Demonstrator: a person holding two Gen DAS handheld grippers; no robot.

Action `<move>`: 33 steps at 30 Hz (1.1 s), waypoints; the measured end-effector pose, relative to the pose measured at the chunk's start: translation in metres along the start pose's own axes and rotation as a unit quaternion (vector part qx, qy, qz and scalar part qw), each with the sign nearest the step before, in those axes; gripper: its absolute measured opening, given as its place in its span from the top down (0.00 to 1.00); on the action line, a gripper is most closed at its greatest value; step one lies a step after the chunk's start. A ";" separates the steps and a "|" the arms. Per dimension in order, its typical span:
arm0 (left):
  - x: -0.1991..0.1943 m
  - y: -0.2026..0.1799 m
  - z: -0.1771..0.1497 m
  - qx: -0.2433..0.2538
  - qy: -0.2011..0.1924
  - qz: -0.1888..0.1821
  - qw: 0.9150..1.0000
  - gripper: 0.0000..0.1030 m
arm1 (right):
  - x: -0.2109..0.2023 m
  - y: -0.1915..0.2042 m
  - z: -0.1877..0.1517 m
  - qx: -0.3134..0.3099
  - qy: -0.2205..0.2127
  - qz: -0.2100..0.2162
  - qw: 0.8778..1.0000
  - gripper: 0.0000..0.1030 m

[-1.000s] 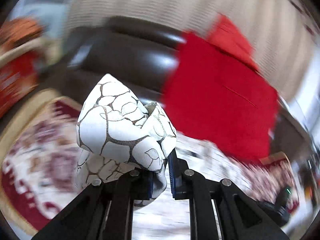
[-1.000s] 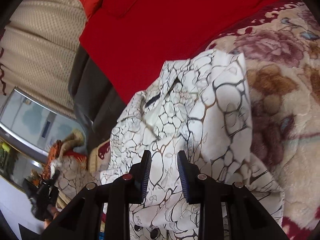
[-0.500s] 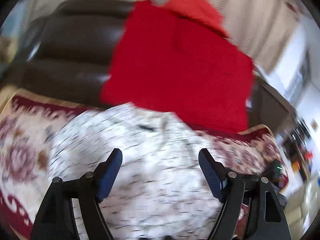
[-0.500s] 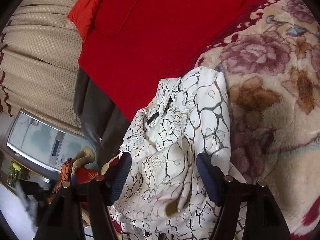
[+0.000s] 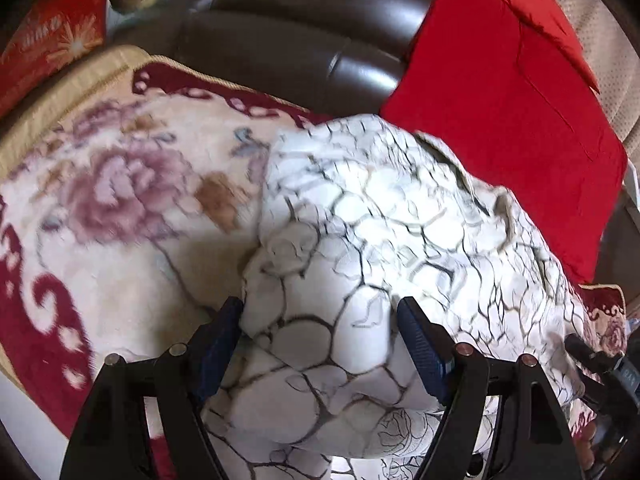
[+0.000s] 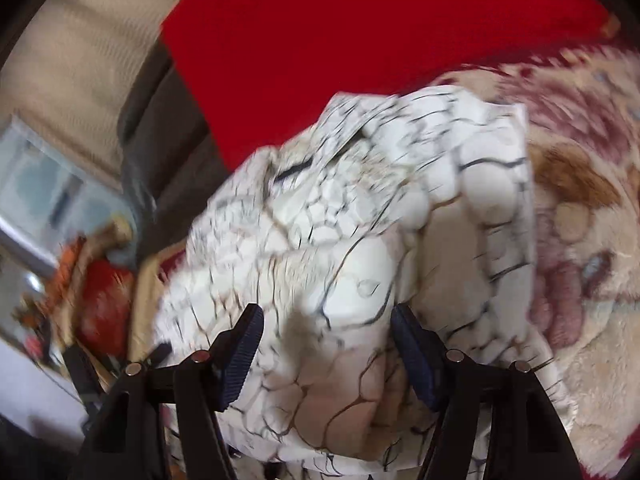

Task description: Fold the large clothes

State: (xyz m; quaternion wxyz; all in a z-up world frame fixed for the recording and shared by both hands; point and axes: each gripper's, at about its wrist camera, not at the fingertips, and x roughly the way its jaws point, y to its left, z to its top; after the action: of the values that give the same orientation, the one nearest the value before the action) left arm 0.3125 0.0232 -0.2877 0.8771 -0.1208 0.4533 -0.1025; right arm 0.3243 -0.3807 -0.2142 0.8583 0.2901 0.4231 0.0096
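Observation:
The white garment [image 5: 380,220] with a dark crackle print lies bunched in a mound on the floral blanket [image 5: 120,200]. My left gripper [image 5: 320,336] is open and low over the mound's near edge. A rounded fold of the cloth bulges up between its blue pads [image 5: 420,348]. In the right wrist view the same garment [image 6: 360,220] fills the middle. My right gripper [image 6: 326,344] straddles another hump of it. Its jaws are closing with cloth between them, and the pads do not visibly pinch it. The picture there is blurred.
A large red cushion [image 5: 500,100] leans on the dark leather sofa back [image 5: 300,40] just behind the garment. A red embroidered pillow [image 5: 48,40] lies at the far left. Bare blanket [image 6: 580,240] spreads beside the mound. A beige curtain [image 6: 80,60] hangs behind the sofa.
My left gripper let go of the bunched cloth it held up, opened wide and dropped down onto the mound. My right gripper opened from nearly shut and now straddles a hump.

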 end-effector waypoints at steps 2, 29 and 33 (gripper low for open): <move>0.000 -0.008 -0.002 0.027 -0.007 0.002 1.000 0.23 | 0.008 0.011 -0.007 -0.032 0.016 -0.002 0.999 0.69; -0.033 -0.033 -0.017 0.144 -0.099 -0.001 0.985 0.14 | -0.079 -0.012 0.001 0.007 -0.196 -0.053 0.979 0.45; -0.006 -0.052 -0.024 0.198 -0.040 0.042 0.978 0.14 | -0.055 0.007 -0.003 -0.040 -0.137 -0.028 0.989 0.45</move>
State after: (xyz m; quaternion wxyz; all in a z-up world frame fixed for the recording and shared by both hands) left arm 0.2859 -0.0271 -0.2803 0.9044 0.0705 0.3935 -0.1490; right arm 0.2884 -0.3875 -0.1723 0.9191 0.2419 0.3088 -0.0370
